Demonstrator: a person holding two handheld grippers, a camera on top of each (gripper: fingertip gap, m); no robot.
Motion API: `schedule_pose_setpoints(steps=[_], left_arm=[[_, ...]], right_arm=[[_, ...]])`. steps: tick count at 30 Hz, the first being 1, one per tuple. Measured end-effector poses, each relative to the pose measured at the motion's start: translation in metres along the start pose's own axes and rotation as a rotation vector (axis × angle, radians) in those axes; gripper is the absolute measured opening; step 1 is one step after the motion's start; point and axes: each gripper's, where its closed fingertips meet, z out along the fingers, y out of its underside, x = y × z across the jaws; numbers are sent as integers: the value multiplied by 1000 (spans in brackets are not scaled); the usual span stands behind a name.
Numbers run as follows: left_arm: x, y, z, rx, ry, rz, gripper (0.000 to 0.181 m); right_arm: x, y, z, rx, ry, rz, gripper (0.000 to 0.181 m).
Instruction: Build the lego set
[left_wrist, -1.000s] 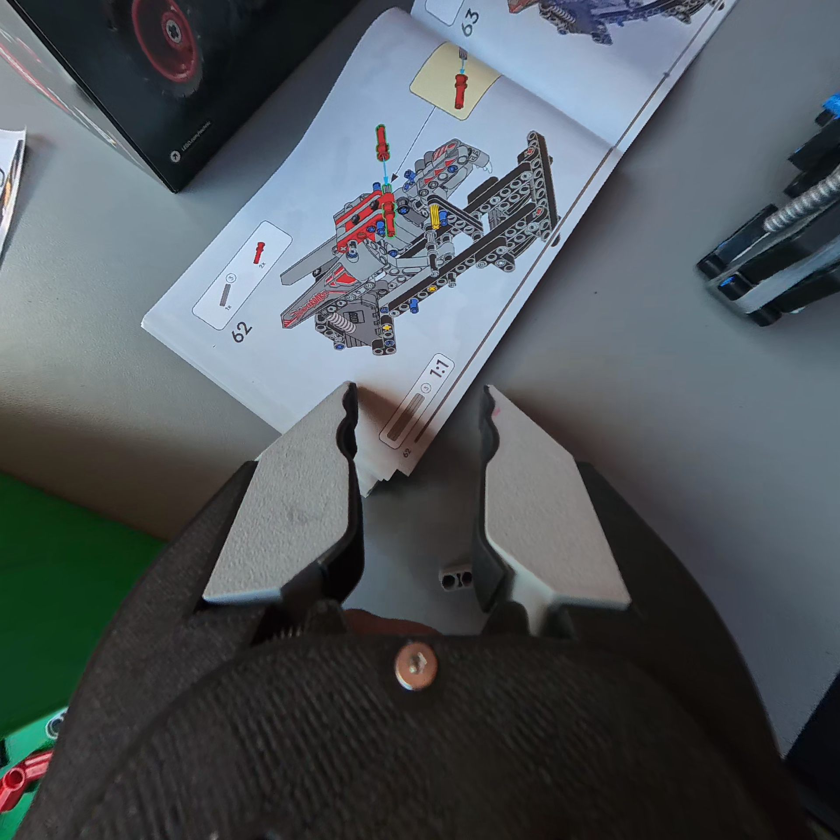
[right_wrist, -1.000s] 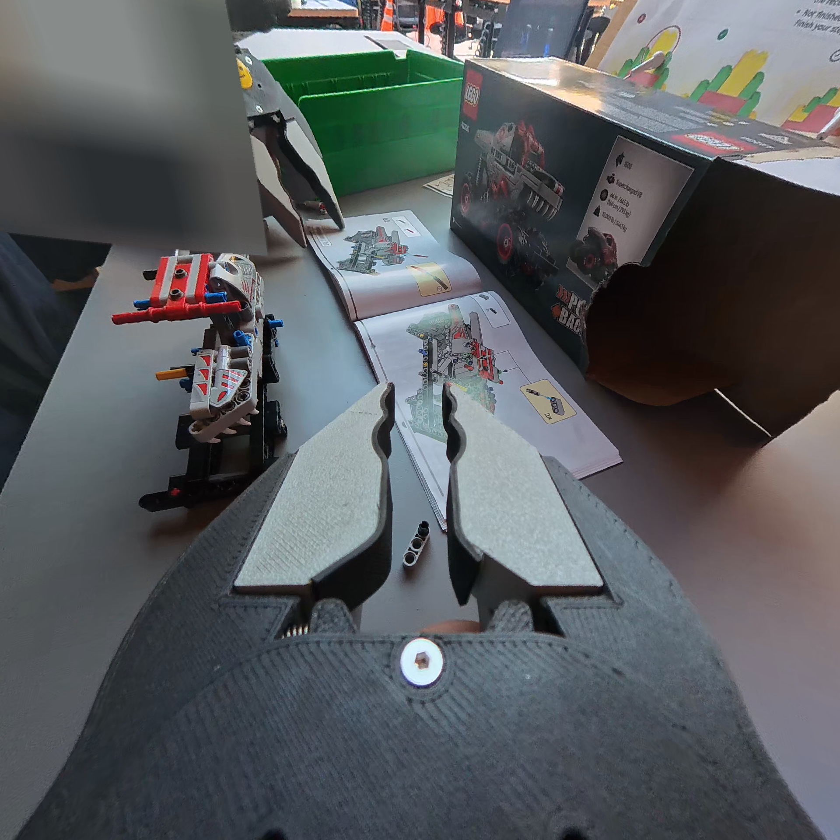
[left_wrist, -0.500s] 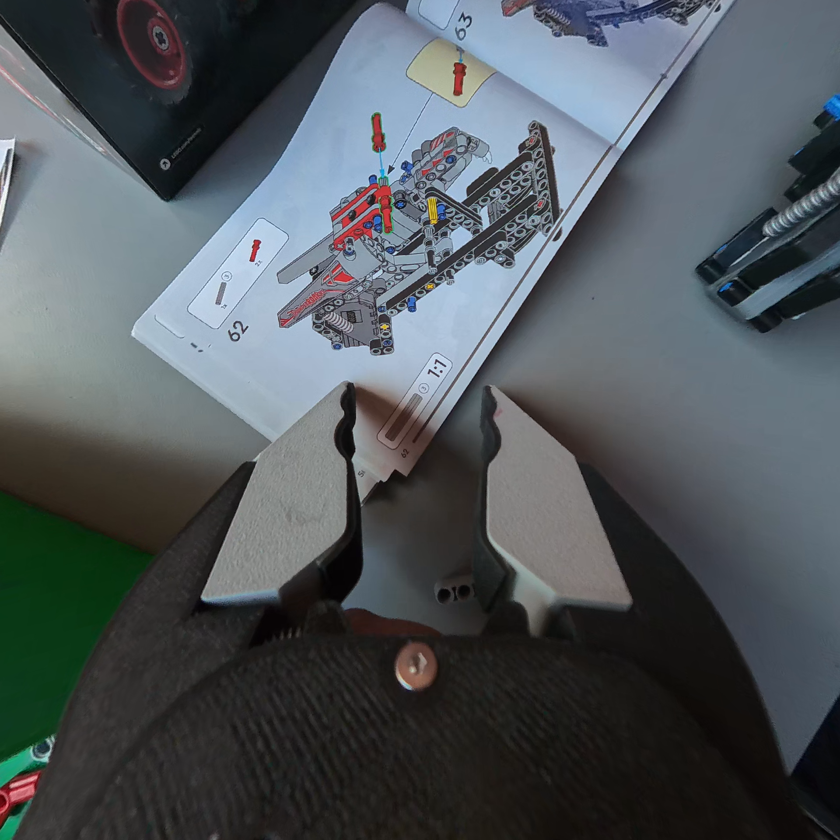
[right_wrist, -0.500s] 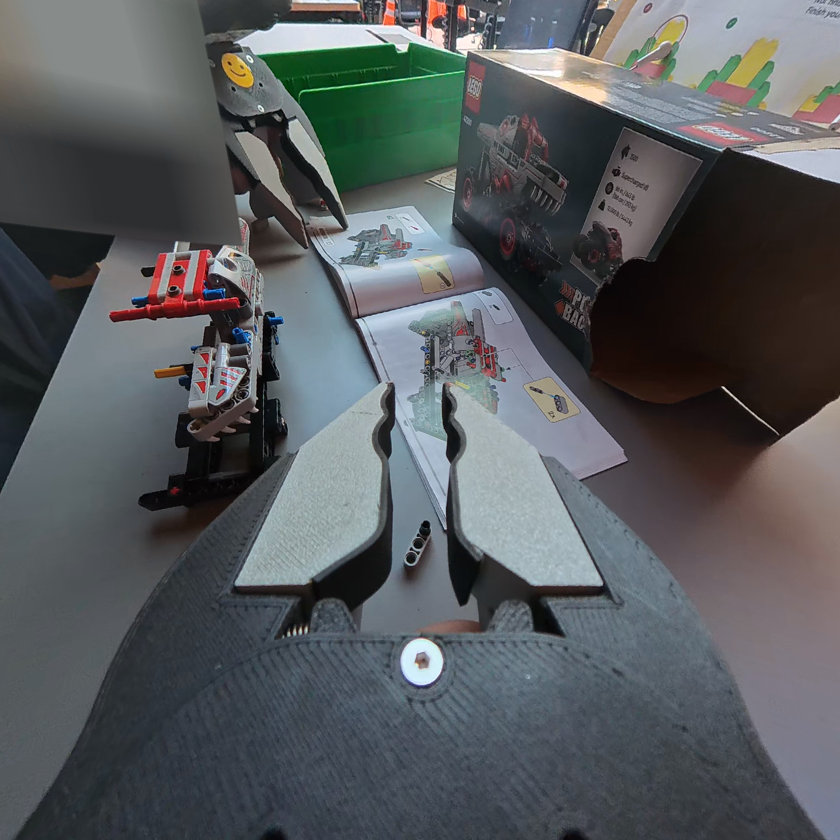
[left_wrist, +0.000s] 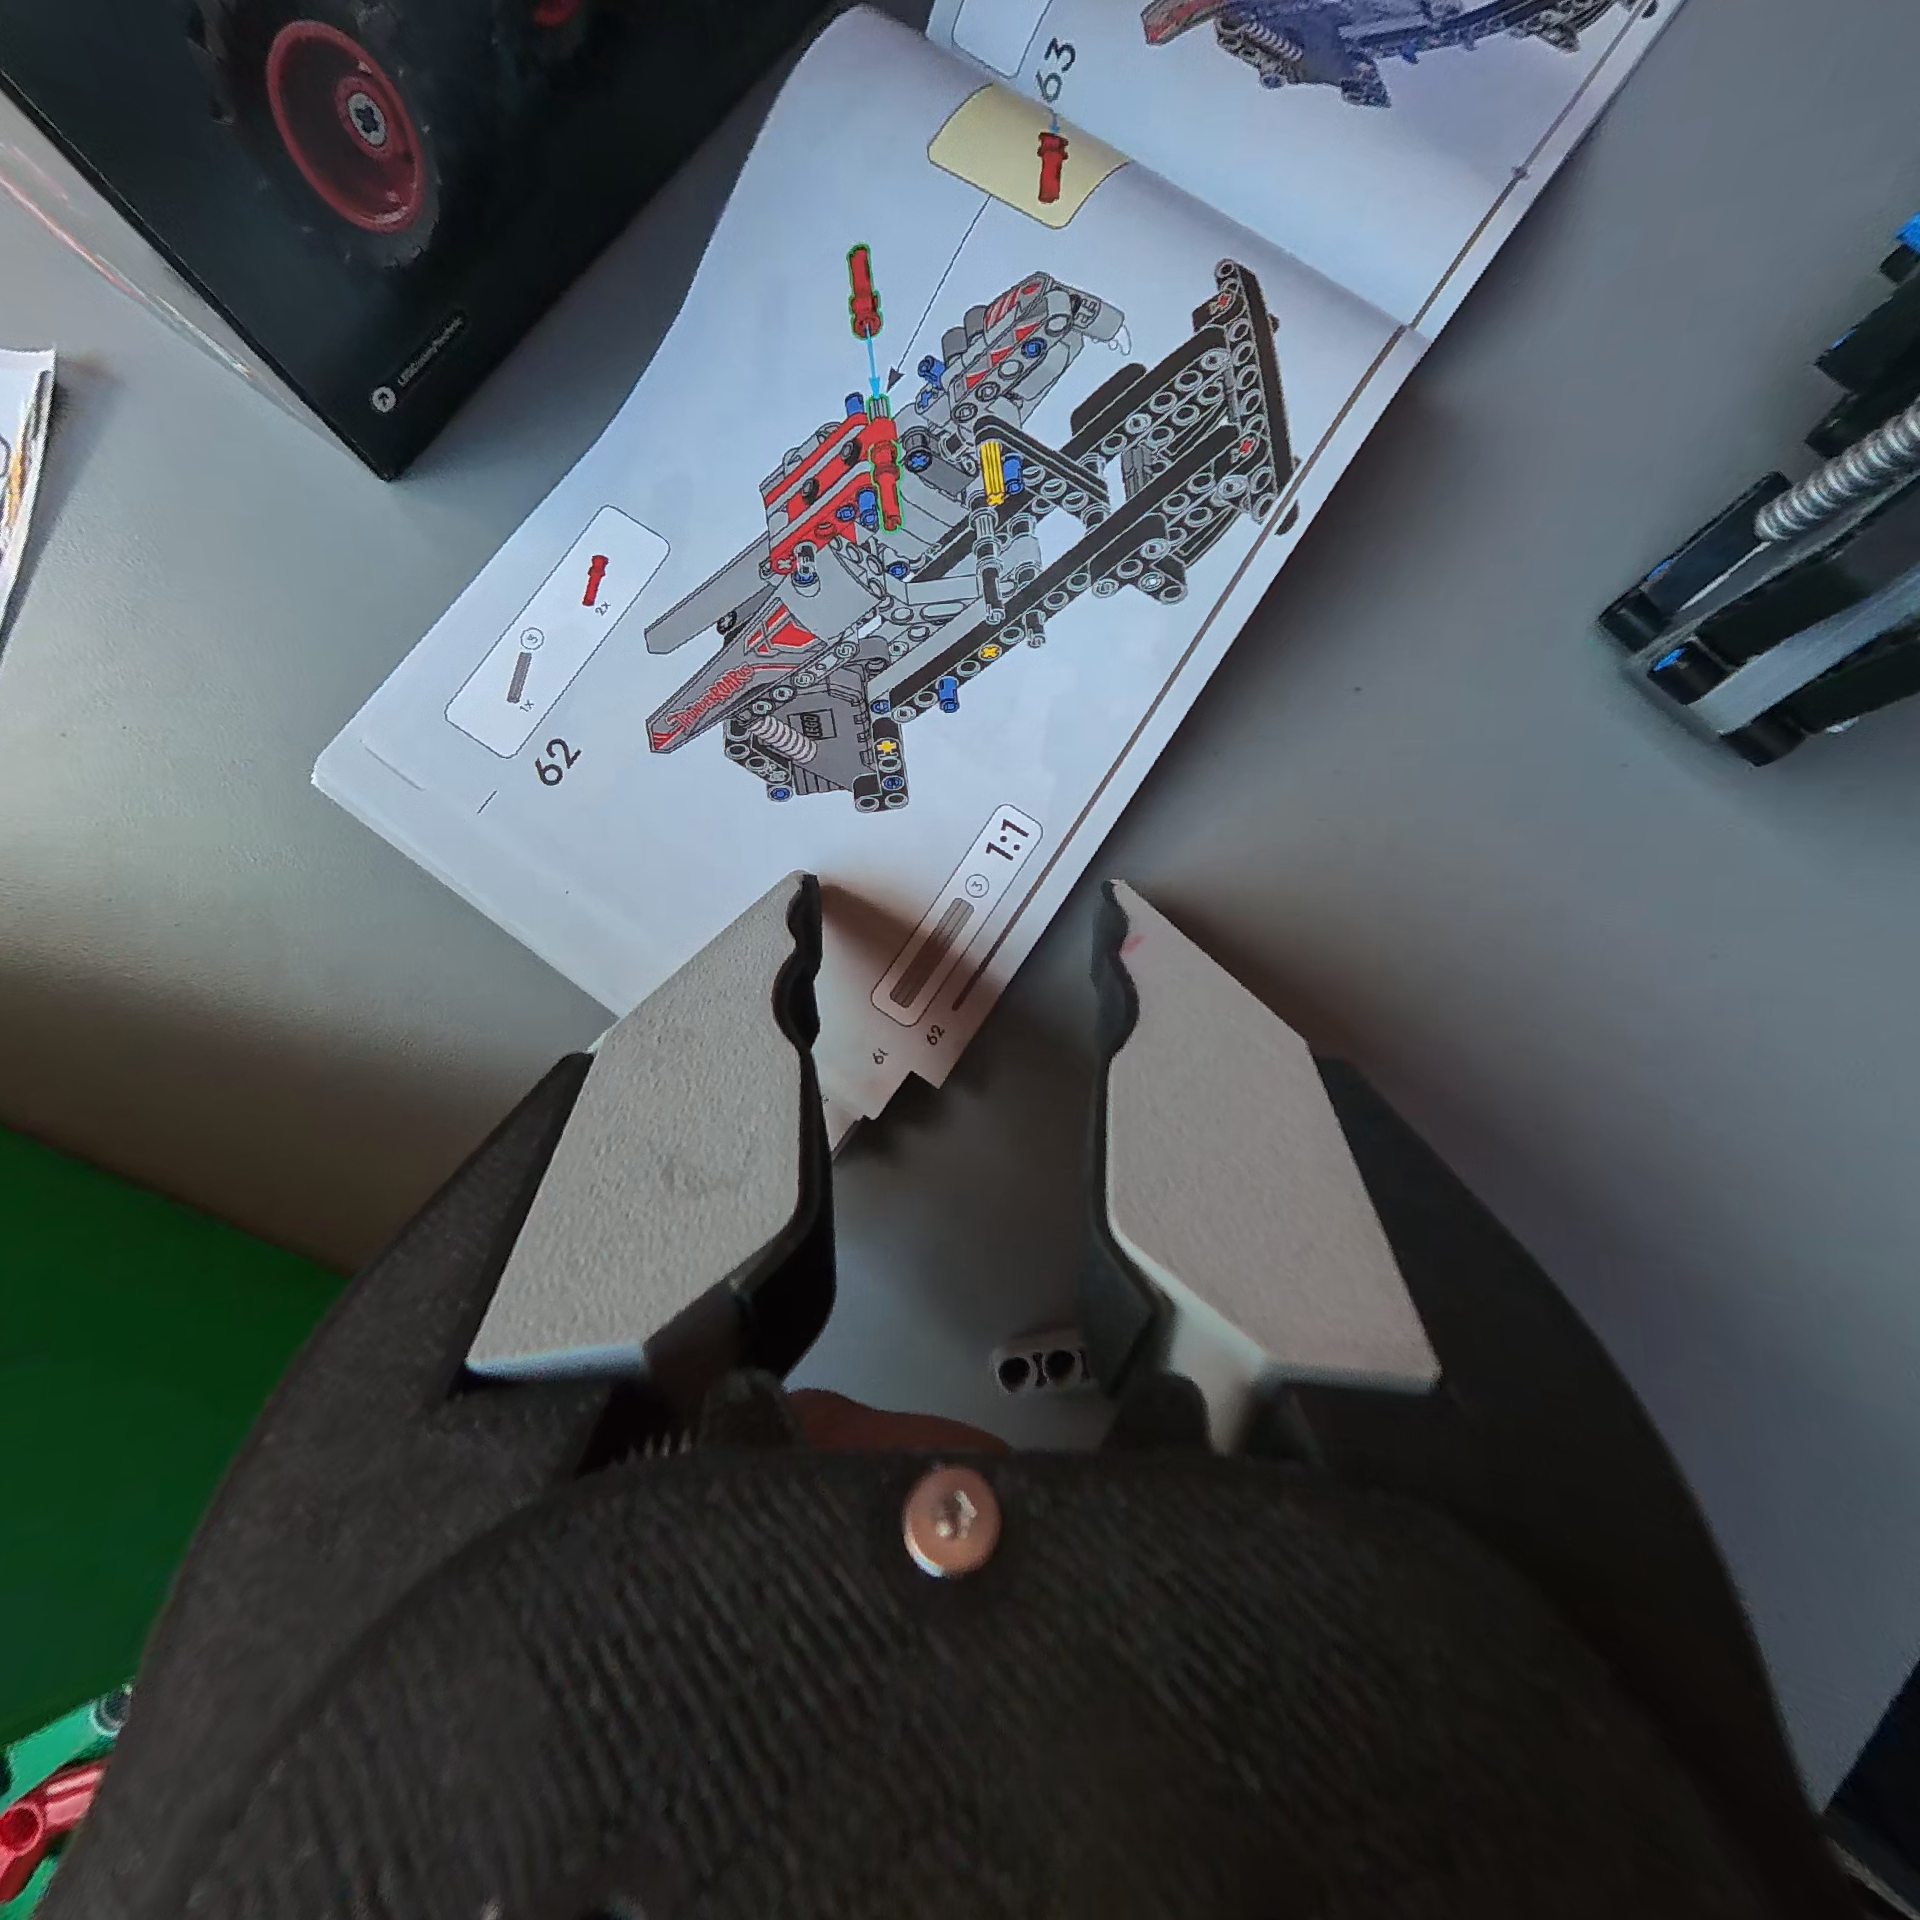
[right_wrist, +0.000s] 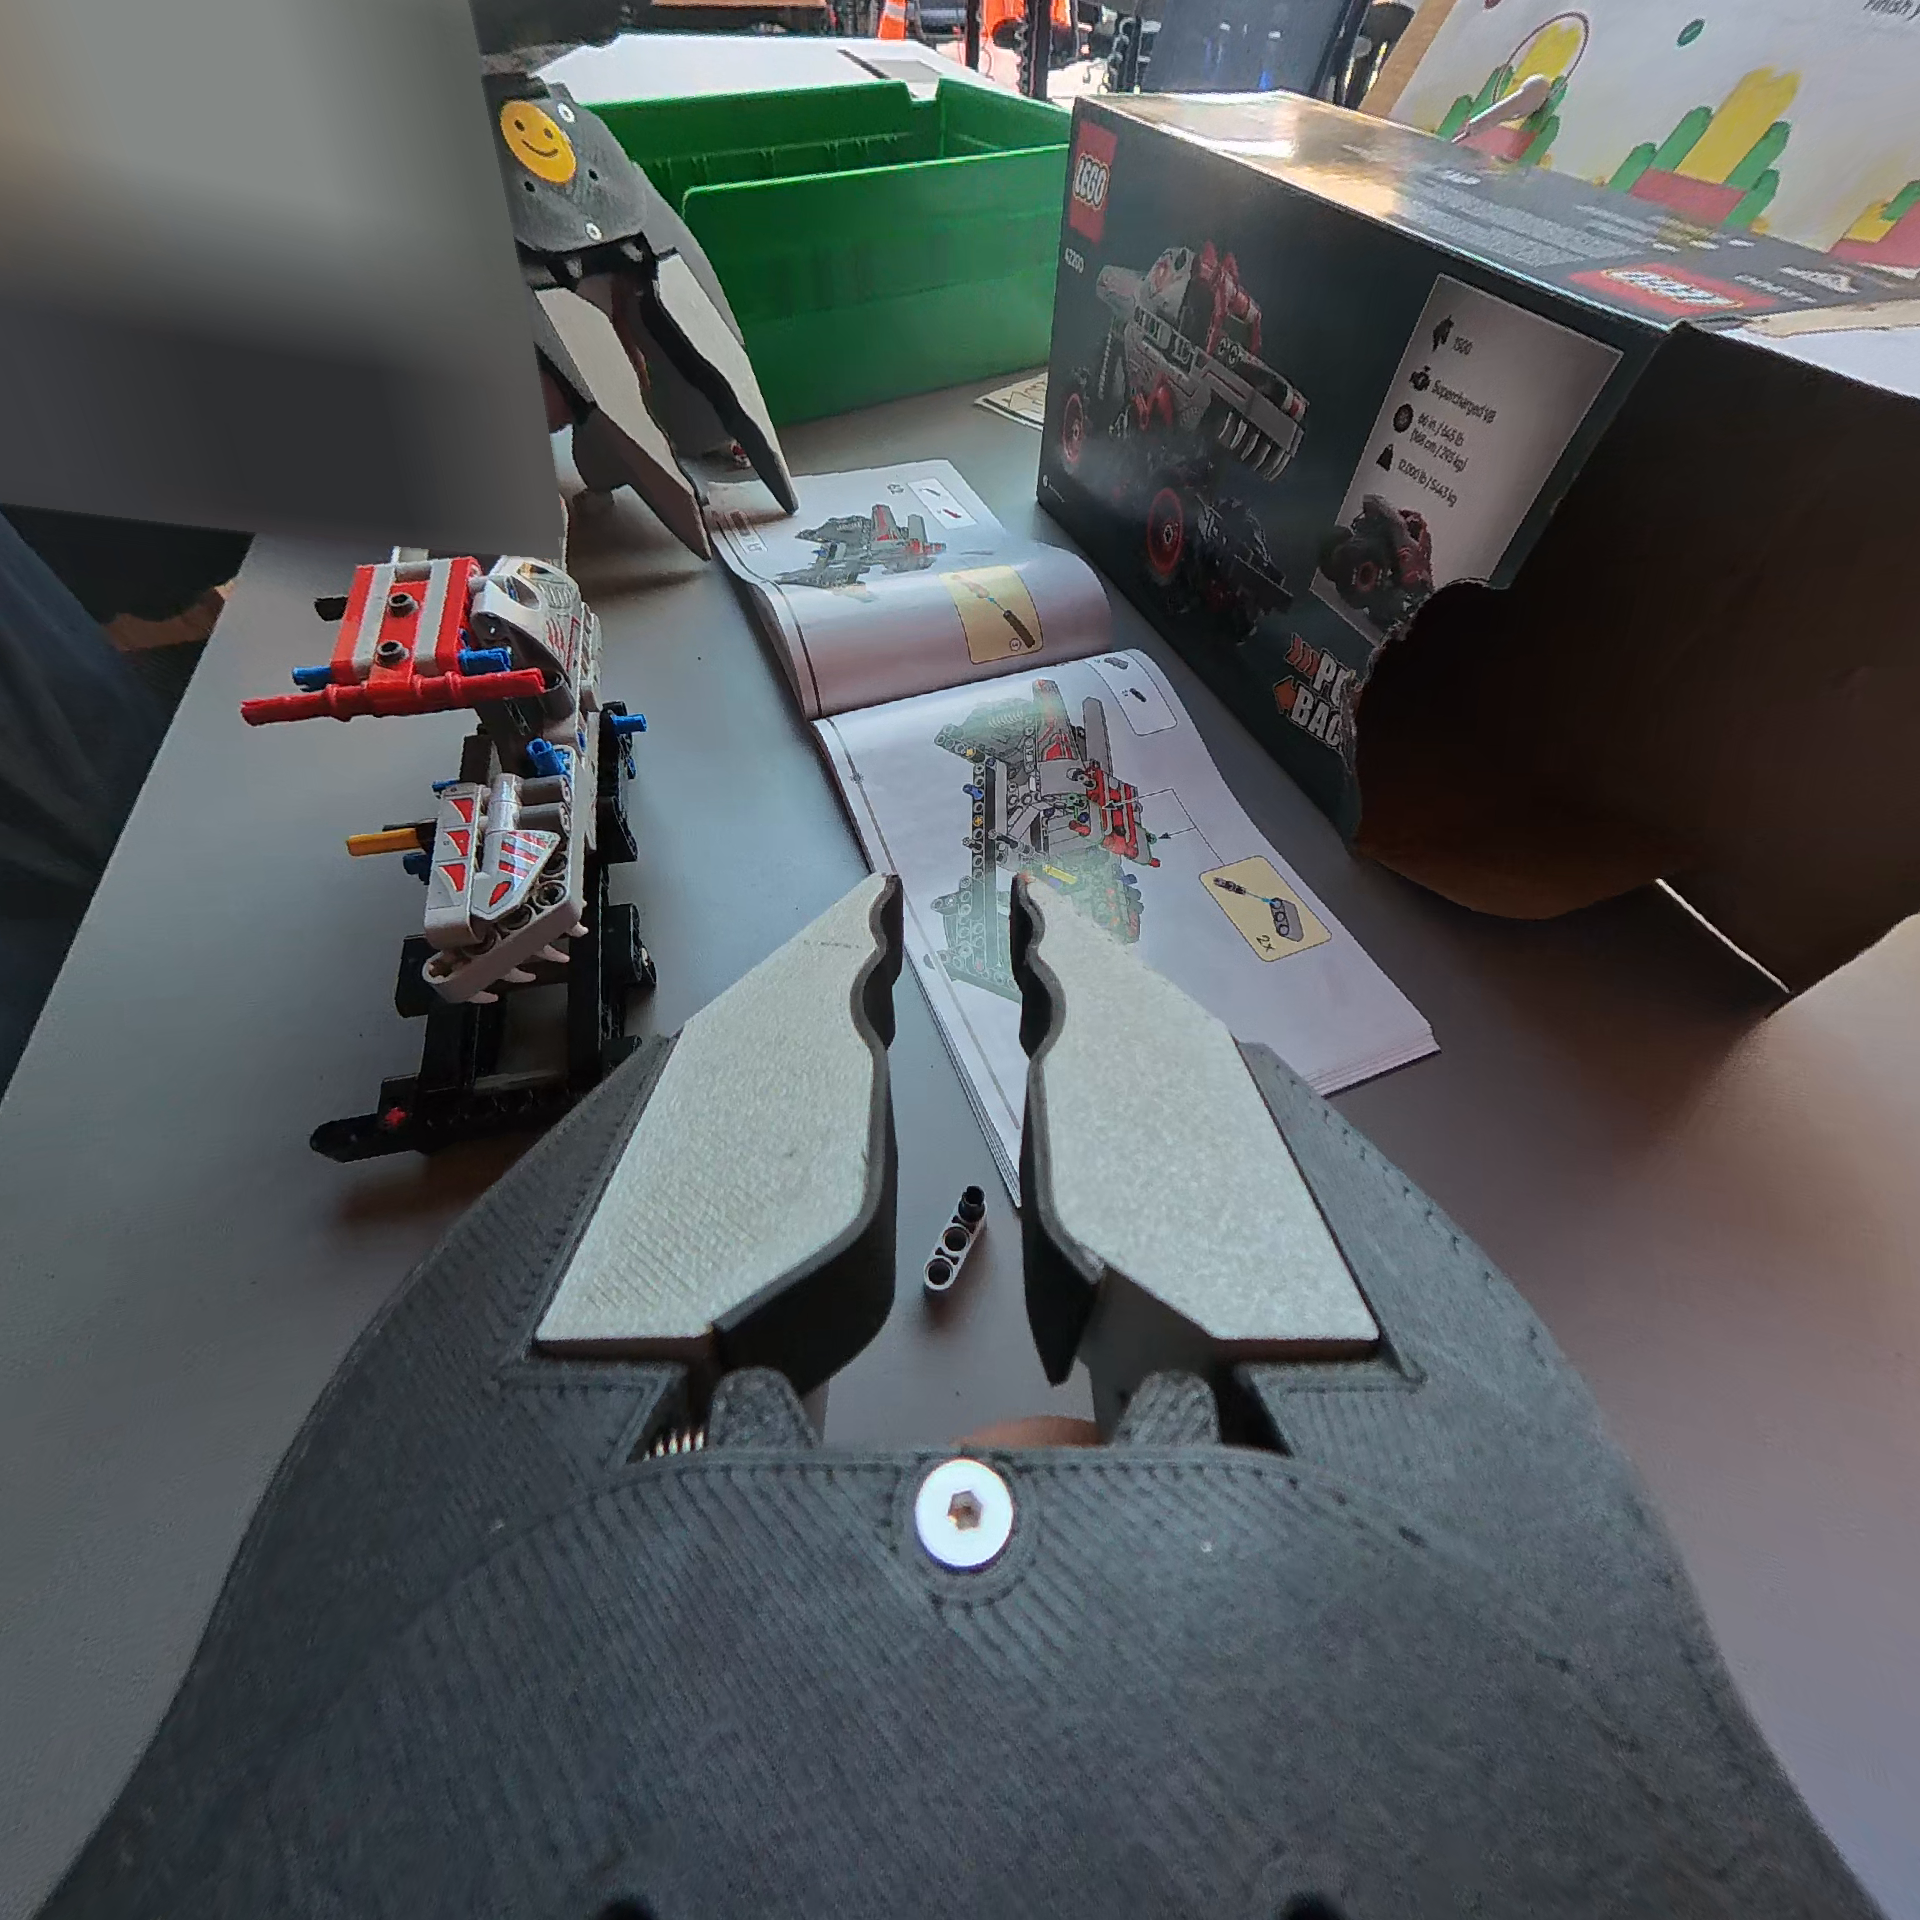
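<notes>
The partly built model, red, grey and black, stands on the grey table left of the open instruction booklet. A small grey connector with a black pin lies on the table between my right gripper's fingers, untouched. My right gripper is empty with a narrow gap. My left gripper is open and empty over the booklet's near corner. The same small connector lies by its right finger's base. The left gripper also shows in the right wrist view, tips down at the booklet's far edge.
The black set box lies right of the booklet, its open end towards me. A green bin stands behind, also in the left wrist view, with a red piece beside it. The model's end is at the right edge. There is about 30 centimeters between the tips of the two grippers.
Almost nothing. Both grippers keep the same opening. The views wobble slightly, and a little more of the left gripper shows in the right wrist view.
</notes>
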Motion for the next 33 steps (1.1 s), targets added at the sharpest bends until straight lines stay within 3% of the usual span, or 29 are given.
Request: schedule_pose_setpoints(steps=[16, 25, 33], left_arm=[[-1, 4, -2, -15, -8, 16, 52], [-5, 3, -2, -4, -12, 1, 45], [-5, 2, -1, 5, -5, -10, 44]], right_arm=[[-1, 0, -1, -3, 0, 2, 17], [-54, -10, 4, -5, -225, -42, 25], [-49, -12, -3, 14, -214, -31, 23]])
